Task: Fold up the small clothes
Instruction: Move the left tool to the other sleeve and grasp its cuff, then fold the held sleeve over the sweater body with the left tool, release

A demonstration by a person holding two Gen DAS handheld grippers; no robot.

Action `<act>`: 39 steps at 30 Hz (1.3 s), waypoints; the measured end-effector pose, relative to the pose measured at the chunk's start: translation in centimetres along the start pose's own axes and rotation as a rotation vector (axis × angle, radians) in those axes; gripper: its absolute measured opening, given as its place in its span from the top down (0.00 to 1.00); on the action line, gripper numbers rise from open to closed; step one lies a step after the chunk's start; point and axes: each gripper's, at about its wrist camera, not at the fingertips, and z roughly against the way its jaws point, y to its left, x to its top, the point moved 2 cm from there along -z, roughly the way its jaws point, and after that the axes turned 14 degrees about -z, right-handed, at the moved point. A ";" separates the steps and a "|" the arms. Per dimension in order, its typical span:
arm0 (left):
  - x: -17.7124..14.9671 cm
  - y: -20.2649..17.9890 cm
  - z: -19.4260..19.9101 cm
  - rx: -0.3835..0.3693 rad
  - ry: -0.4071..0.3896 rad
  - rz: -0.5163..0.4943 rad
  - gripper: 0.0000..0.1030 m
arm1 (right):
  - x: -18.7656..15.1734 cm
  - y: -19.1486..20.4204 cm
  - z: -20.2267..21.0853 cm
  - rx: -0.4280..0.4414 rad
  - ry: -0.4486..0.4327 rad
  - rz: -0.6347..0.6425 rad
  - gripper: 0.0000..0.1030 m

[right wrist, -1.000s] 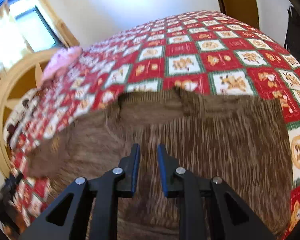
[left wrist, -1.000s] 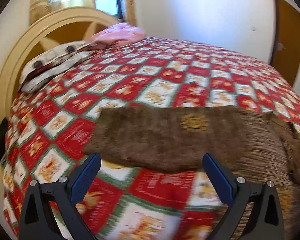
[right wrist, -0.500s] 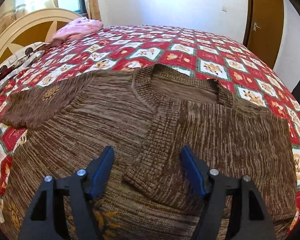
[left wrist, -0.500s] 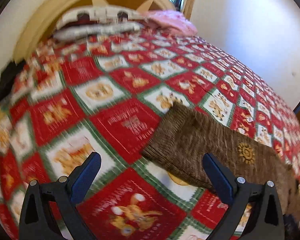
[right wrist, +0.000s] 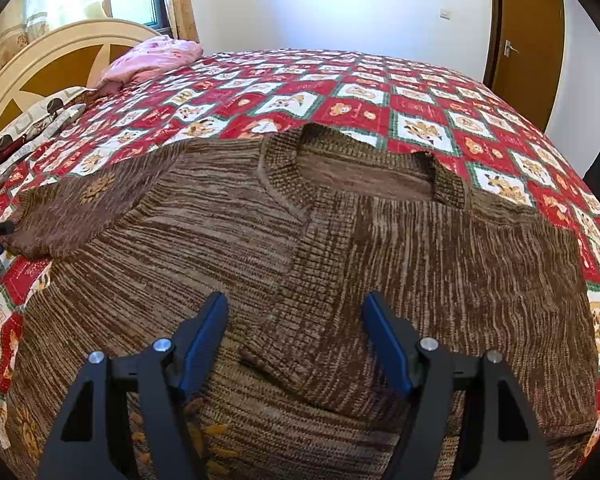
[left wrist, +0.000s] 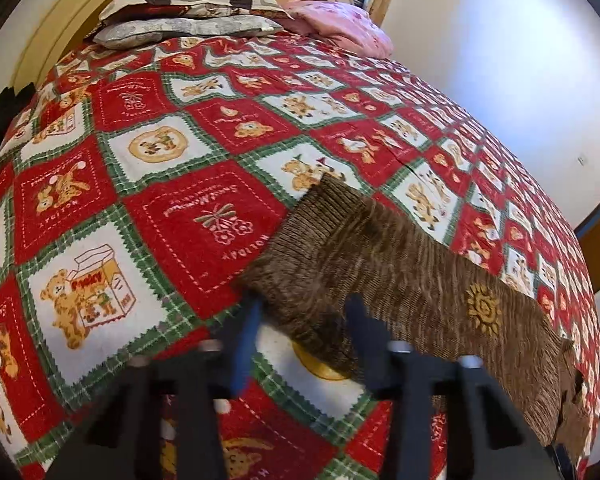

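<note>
Nearest our left wrist camera, at six o'clock, the left gripper (left wrist: 304, 320) has just been closing; its blurred jaws now stand narrow around the cuff end of the sleeve (left wrist: 380, 264) of the brown sweater (right wrist: 340, 248), though we cannot tell whether the pads already pinch the knit. Over the sweater's chest, at six o'clock in the right view, our right gripper (right wrist: 296, 340) stands wide with nothing held, a folded-over ribbed band lying between its fingers and untouched.

The sweater lies spread on the quilt (left wrist: 180, 208), neckline toward twelve o'clock, with the sleeve reaching out to nine o'clock in the right view.

We judge the main risk to be a shallow bite: if the left fingers catch only the cuff's edge, the heavy knit may slip out as the sleeve is carried across. They might also pinch the quilt along with it and drag the bedding.

On the quilt we can read "HOLIDAY" around ten o'clock; smaller stitched script stays illegible. Farther off, at twelve o'clock, sit the pillows (left wrist: 188, 12) and a pink blanket (left wrist: 340, 24).
</note>
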 end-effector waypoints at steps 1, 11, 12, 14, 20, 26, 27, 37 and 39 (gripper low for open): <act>0.1 0.2 -0.1 -0.016 -0.003 0.006 0.91 | 0.0 0.0 0.0 -0.001 0.000 0.001 0.28; 2.9 -5.7 2.9 -0.005 -0.116 -0.185 0.92 | 1.0 -0.5 2.6 0.028 -0.058 -0.036 0.29; 3.2 -7.5 3.8 -0.014 -0.147 -0.232 0.92 | 1.4 -0.7 3.3 0.033 -0.070 -0.050 0.29; 3.5 -10.2 5.2 -0.040 -0.187 -0.293 0.92 | 1.9 -1.3 4.6 0.043 -0.089 -0.082 0.29; 0.2 -21.5 8.8 -0.219 -0.246 -0.553 0.92 | 2.4 -4.8 7.4 0.045 -0.103 -0.214 0.28; -6.5 -30.2 7.5 -0.307 -0.154 -0.748 0.91 | 1.4 -7.6 7.3 0.026 -0.072 -0.312 0.28; -7.3 -30.9 6.9 -0.305 -0.134 -0.765 0.91 | 1.3 -7.8 7.2 0.030 -0.062 -0.319 0.28; -10.7 -29.8 6.5 -0.416 0.040 -0.815 0.79 | 1.0 -8.0 7.0 0.062 -0.030 -0.345 0.28; -11.2 -28.3 7.7 -0.432 0.021 -0.830 0.78 | 1.2 -7.7 6.9 0.072 -0.019 -0.345 0.28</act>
